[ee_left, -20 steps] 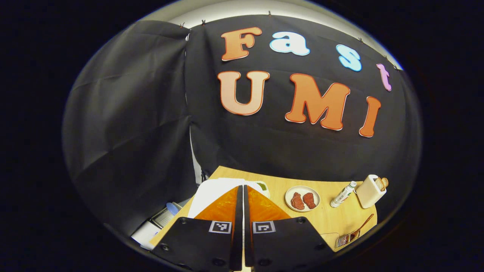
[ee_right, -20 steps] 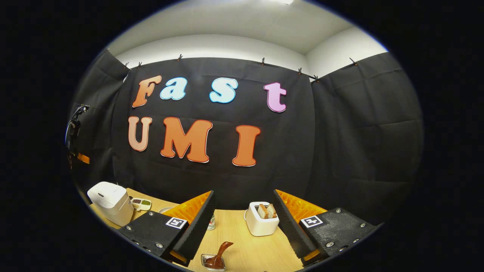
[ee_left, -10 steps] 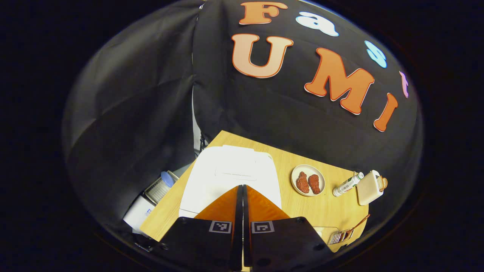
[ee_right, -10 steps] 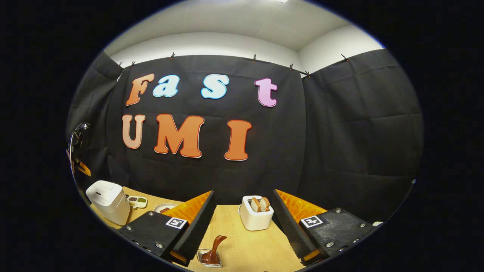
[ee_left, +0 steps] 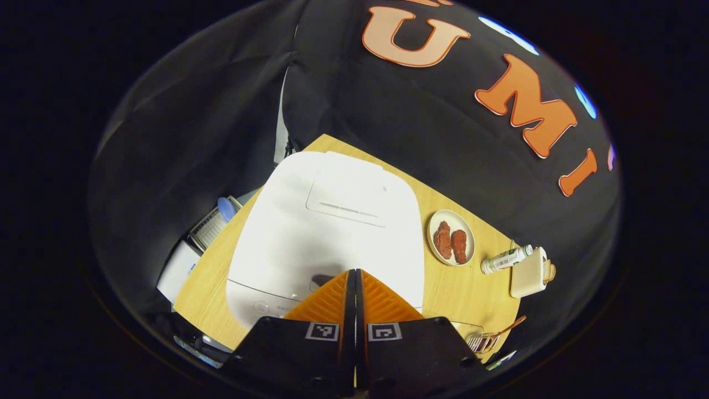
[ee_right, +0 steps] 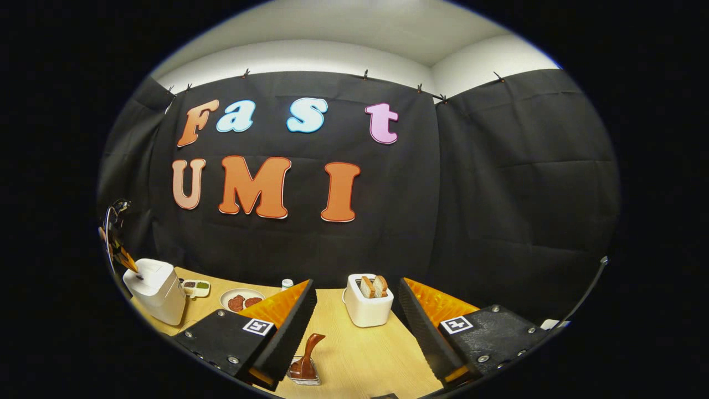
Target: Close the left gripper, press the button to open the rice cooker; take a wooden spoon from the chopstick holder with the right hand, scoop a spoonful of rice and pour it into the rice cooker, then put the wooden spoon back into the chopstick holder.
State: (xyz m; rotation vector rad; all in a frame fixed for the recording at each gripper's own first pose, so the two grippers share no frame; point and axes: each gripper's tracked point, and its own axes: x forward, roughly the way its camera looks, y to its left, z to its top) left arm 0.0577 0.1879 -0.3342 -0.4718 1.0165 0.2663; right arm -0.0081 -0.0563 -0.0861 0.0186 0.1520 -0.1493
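The left gripper [ee_left: 355, 272], fingers pressed together, is pointing down over the white rice cooker [ee_left: 327, 221]. The right gripper [ee_right: 357, 327] is hanging spread above the wooden spoon [ee_right: 306, 357] standing in its chopstick holder [ee_right: 303, 378].

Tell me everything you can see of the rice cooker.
The rice cooker is a white, rounded box, seemingly smooth plastic, standing upright near the left end of the wooden table. Its lid is shut, with a flat rectangular panel set into the top. A dark button sits at the front edge, right at the tips of the left hand-held gripper, whose fingers are closed together; whether they touch it cannot be told. In the right gripper view the cooker stands far left, beside a small dish.
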